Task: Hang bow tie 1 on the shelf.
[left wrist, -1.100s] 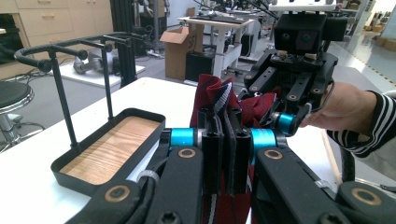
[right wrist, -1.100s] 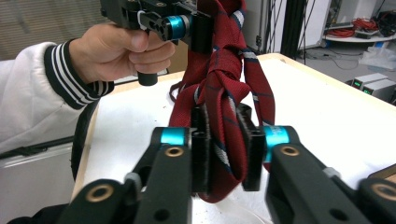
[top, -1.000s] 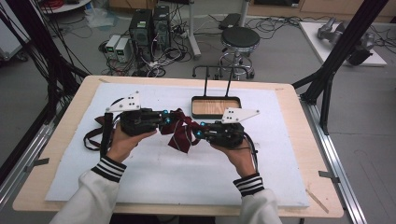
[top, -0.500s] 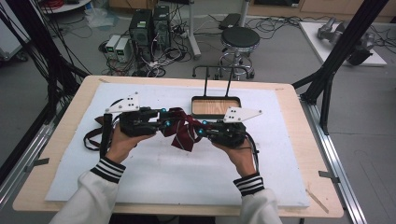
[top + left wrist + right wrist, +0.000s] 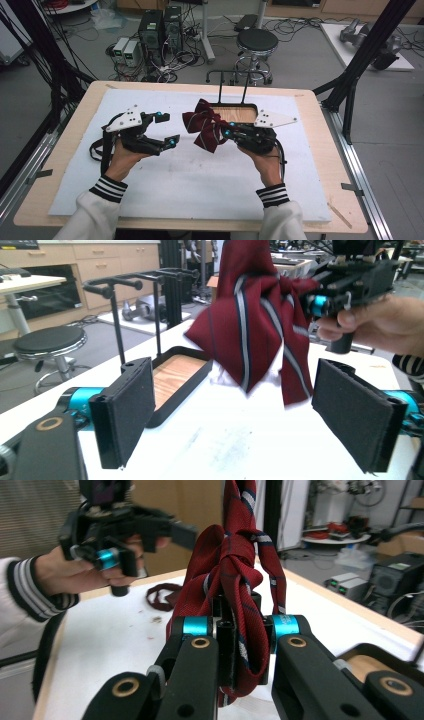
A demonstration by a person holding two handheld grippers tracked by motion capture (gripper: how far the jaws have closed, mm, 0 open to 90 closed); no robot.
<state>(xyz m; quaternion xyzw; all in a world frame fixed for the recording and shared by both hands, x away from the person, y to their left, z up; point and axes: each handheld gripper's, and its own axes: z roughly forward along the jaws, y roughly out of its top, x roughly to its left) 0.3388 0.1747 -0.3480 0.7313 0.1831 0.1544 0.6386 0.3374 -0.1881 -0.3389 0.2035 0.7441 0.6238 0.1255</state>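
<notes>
One knotted dark-red striped tie (image 5: 206,125)

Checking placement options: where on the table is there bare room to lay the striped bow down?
Bare white mat lies between the two forearms, and along its far-left edge. Crowded: the tray with its rack, where the right gripper holds the bow.

The striped bow tie (image 5: 250,325) is woven cloth, dark red with grey stripes and a faint sheen, pinched in the right gripper (image 5: 235,645), whose body is matt black plastic with glossy blue metal collars and brass-looking rivets. The left gripper (image 5: 250,410) carries rough, felt-like black pads (image 5: 131,402). A soft, matt white mat (image 5: 200,185) covers the pale wooden table (image 5: 60,200), and the black-rimmed tray (image 5: 192,382) shows a smooth wood bottom.
</notes>
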